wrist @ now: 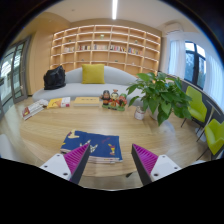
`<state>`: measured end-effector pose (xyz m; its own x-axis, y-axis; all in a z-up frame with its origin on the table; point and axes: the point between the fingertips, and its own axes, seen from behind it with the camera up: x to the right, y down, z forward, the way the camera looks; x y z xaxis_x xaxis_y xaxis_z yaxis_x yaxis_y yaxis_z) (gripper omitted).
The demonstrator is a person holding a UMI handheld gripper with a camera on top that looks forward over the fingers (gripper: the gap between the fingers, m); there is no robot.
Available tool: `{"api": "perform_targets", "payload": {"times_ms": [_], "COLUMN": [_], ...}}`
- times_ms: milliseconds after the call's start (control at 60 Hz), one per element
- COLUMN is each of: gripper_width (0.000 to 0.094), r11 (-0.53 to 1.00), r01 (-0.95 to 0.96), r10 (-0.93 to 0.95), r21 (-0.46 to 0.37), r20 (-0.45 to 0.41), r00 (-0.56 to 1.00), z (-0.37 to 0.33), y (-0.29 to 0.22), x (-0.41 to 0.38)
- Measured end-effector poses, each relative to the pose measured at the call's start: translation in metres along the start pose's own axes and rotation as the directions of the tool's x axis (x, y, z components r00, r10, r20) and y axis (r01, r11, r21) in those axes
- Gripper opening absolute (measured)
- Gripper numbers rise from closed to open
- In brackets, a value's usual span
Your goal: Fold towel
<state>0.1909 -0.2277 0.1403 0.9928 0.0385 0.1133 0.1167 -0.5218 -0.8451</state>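
You're over a light wood table point(60, 125) that runs well out ahead of you. At its far side there's a row of small stuff: some books point(58, 102), a couple of little toys point(113, 98), and a big leafy plant point(160, 95) in a pot off to the right. Past that sits a pale sofa point(105, 77) with a yellow cushion point(93, 73) and a dark bag point(54, 77) on its left end, and behind it a wall of wooden shelves point(105, 45). There's a window point(10, 75) on the left, a strip light point(115, 8) overhead, and yellow-green chairs point(200, 105) on the right. The towel point(92, 146), blue with a printed pattern, lies flat on the table just ahead of your fingers, nearer the left one. Your gripper point(110, 158) is held above the table, looking level across the room, fingers spread wide apart with the pink pads point(76, 155) facing in and nothing between them. It's not touching the towel.
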Motion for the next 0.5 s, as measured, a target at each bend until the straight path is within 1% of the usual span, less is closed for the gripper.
{"api": "perform_targets", "payload": {"times_ms": [133,250,500], "gripper_width": [0.0853,0.0856,0.0854], "r11": [1.000,0.999,0.999], "r01": [0.014,0.026,0.031], "r10": [-0.014,-0.028,-0.034], "r21": [0.012,0.030,0.040], "r20": [0.024,0.052,0.072], "r00": [1.000,0.998,0.997], "z": [-0.043,-0.068,-0.085], "y": [0.002,0.005,0.014], "x": [-0.018,-0.030,-0.036]}}
